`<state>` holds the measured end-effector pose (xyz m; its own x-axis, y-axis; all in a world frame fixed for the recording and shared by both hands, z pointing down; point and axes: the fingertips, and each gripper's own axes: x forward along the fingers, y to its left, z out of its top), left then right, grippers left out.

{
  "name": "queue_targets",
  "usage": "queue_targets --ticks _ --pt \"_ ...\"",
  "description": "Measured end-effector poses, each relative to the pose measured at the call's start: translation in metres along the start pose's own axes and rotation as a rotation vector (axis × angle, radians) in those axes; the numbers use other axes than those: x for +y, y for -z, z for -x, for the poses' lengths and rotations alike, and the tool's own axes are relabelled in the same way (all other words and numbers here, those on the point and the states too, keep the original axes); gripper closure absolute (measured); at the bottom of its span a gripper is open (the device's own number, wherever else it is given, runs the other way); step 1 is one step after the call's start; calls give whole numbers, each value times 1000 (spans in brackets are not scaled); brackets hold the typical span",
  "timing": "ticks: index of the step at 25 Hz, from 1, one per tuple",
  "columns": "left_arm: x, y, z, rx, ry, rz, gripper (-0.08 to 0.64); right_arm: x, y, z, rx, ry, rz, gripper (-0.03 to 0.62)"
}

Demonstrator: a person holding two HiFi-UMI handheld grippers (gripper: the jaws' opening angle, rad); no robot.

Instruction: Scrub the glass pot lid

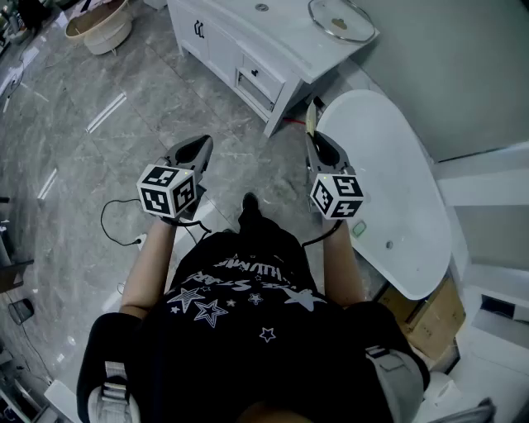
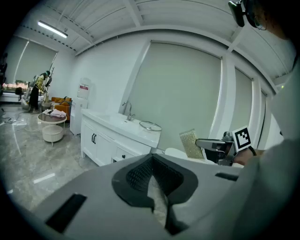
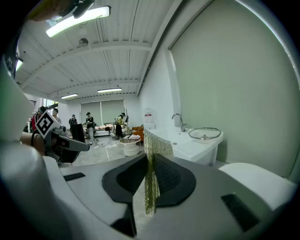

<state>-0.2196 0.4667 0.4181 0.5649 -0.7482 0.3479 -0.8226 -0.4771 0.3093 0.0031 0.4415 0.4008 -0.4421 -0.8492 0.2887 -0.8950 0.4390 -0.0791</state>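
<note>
The glass pot lid (image 1: 340,18) lies flat on the white vanity counter (image 1: 273,37), well ahead of both grippers; it also shows as the lid (image 2: 150,125) and the lid (image 3: 205,133). My right gripper (image 1: 314,140) (image 3: 149,173) is shut on a gold mesh scrub pad (image 3: 151,159), which sticks up beyond the jaws as the pad (image 1: 311,120) (image 2: 190,143). My left gripper (image 1: 201,142) (image 2: 152,171) is shut with nothing between its jaws. Both are held in front of the person's body, a little below level and pointing towards the counter.
A white oval table (image 1: 388,190) stands close on the right. The vanity has drawers (image 1: 260,78) and a faucet (image 2: 126,110). A beige basket (image 1: 99,25) sits far left, a cable (image 1: 124,227) lies on the marble floor, and a cardboard box (image 1: 421,318) sits at lower right. Several people stand far off.
</note>
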Motion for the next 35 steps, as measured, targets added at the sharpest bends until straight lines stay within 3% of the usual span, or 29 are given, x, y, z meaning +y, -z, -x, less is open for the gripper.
queue_targets --ticks 12,25,35 --pt "-2 5 17 -13 0 -8 552 20 5 12 9 1 23 534" --pt "9 30 40 -14 -23 50 552 49 22 8 28 -45 26 532" --pt "46 15 1 -7 -32 62 552 26 18 -57 41 -61 8 532"
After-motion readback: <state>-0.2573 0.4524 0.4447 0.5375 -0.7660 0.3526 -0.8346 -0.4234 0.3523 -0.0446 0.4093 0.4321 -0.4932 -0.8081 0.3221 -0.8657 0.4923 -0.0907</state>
